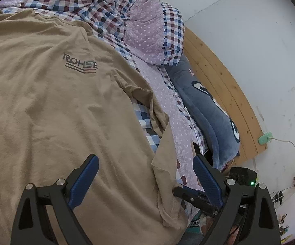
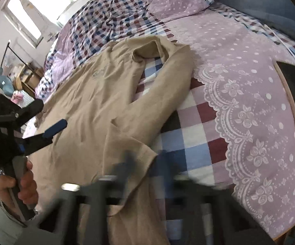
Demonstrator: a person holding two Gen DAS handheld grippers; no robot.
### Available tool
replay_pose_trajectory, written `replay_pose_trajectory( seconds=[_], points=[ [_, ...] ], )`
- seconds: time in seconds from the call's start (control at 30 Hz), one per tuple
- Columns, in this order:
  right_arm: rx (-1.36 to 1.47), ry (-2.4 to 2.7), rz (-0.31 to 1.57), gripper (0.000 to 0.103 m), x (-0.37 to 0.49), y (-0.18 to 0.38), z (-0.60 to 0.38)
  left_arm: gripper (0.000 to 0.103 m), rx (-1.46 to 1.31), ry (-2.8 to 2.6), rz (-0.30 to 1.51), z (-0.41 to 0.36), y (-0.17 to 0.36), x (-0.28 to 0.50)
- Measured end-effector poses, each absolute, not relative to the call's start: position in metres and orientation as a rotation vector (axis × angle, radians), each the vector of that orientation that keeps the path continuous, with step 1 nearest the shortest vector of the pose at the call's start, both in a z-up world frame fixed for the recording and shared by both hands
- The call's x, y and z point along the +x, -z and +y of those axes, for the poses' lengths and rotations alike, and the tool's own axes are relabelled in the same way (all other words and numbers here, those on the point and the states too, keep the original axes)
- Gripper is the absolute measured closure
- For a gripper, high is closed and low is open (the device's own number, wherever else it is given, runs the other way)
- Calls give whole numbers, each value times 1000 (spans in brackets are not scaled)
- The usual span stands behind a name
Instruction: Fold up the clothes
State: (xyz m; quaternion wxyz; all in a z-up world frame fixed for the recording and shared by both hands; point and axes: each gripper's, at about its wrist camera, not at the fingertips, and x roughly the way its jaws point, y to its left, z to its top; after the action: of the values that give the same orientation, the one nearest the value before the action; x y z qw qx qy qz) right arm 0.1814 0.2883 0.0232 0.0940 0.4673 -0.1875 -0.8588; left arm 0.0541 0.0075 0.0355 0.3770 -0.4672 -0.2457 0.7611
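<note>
Soft tan shirt (image 1: pixel 55 106) lies flat on checked quilt (image 2: pixel 190 126); left gripper (image 1: pixel 145 175) jaws wide, empty; right gripper's (image 2: pixel 145 163) blurred, cannot tell.

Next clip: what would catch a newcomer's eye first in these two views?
A tan long-sleeved shirt with a dark chest logo lies spread flat on a purple-and-checked bed cover, one sleeve angled out beside it. The left hand-held gripper hangs open above its lower part. A blue plush cushion lies along the wooden headboard.
</note>
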Motion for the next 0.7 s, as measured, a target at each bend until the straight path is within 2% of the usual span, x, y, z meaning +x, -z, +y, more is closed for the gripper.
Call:
replay_pose_trajectory(
  seconds=[0.2, 0.4, 0.7],
  points=[
    [1142, 2684, -338, 102, 208, -64, 262, 8, -1203, -1850, -682, 7, -33, 59],
    [983, 2645, -45, 101, 229, -78, 194, 8, -1273, -1545, -905, 1, -11, 73],
    [1023, 2572, -47, 96, 221, -54, 167, 8, -1285, -1443, -1016, -14, 9, 79]
  ],
)
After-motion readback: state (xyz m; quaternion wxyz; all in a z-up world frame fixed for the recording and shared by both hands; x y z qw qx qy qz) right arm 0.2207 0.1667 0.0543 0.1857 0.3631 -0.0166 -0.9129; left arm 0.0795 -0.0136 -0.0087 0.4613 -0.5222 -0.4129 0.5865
